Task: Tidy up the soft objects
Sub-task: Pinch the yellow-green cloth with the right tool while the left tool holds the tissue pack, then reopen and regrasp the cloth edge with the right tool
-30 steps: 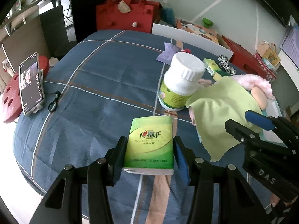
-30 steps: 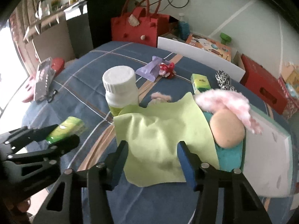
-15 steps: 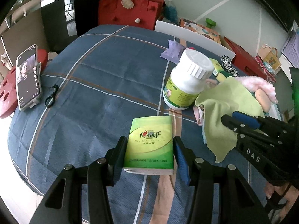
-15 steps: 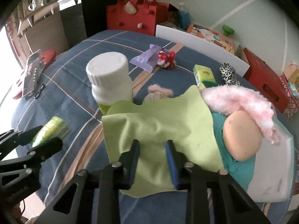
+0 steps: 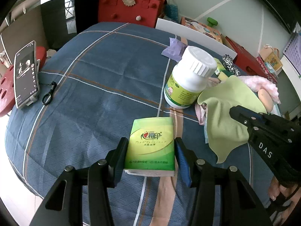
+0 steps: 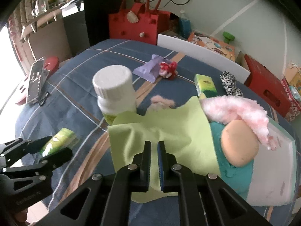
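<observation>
A green tissue pack (image 5: pixel 150 141) sits between the pads of my left gripper (image 5: pixel 150 150), which is shut on it just above the blue checked bedspread (image 5: pixel 105 71). To its right a lime-green cloth (image 6: pixel 169 130) lies draped over a teal cloth (image 6: pixel 233 171) and a pink fluffy toy (image 6: pixel 237 109). My right gripper (image 6: pixel 154 145) is closing its jaws on a raised fold of the lime-green cloth, which puckers toward the pads. From the left wrist view the right gripper (image 5: pixel 233 111) shows at the cloth's right side.
A white bottle (image 5: pixel 190 79) stands next to the cloth. Farther back lie a purple packet (image 6: pixel 146 69), a small red toy (image 6: pixel 168 69), a second tissue pack (image 6: pixel 205 82) and a leopard-print item (image 6: pixel 229 82). A phone (image 5: pixel 25 71) leans at the left edge; a red bag (image 5: pixel 129 9) stands behind.
The right gripper's jaws have drawn together from wide apart onto the lime-green cloth, bunching it. The left gripper has stayed put with the tissue pack.
</observation>
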A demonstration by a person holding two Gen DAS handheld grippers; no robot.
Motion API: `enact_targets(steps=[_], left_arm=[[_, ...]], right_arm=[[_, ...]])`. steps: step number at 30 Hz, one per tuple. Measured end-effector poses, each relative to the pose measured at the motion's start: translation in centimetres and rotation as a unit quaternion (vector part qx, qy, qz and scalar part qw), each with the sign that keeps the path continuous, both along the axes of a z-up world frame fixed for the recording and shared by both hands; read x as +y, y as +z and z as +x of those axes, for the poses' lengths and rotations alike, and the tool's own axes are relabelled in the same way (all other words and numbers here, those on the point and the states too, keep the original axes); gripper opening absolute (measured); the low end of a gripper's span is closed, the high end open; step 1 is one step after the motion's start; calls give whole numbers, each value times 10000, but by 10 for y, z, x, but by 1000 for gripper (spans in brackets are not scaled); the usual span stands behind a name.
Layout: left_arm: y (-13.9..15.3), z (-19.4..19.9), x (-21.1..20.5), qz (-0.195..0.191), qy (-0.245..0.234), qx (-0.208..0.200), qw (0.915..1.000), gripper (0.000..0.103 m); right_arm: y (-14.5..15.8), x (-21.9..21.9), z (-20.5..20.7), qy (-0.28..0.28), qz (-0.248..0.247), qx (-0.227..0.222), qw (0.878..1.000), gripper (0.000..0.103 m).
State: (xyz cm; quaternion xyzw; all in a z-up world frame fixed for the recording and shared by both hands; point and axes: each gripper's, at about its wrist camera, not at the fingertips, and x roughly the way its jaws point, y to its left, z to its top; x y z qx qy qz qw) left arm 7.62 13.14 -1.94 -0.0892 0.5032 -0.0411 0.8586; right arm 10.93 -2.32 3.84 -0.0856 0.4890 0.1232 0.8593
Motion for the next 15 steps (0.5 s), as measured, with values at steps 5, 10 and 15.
enact_targets(steps=[5, 10, 15], left_arm=[[1, -2, 5, -39, 39, -32, 10000, 51], [2, -2, 9, -92, 71, -58, 9999, 51], [1, -2, 15, -136, 142, -38, 9998, 51]], right_arm=[[0, 11, 1, 128, -40, -58, 9999, 68], [-2, 26, 5, 265, -299, -177, 9990, 69], [-14, 34, 12, 308, -556, -116, 9979, 69]])
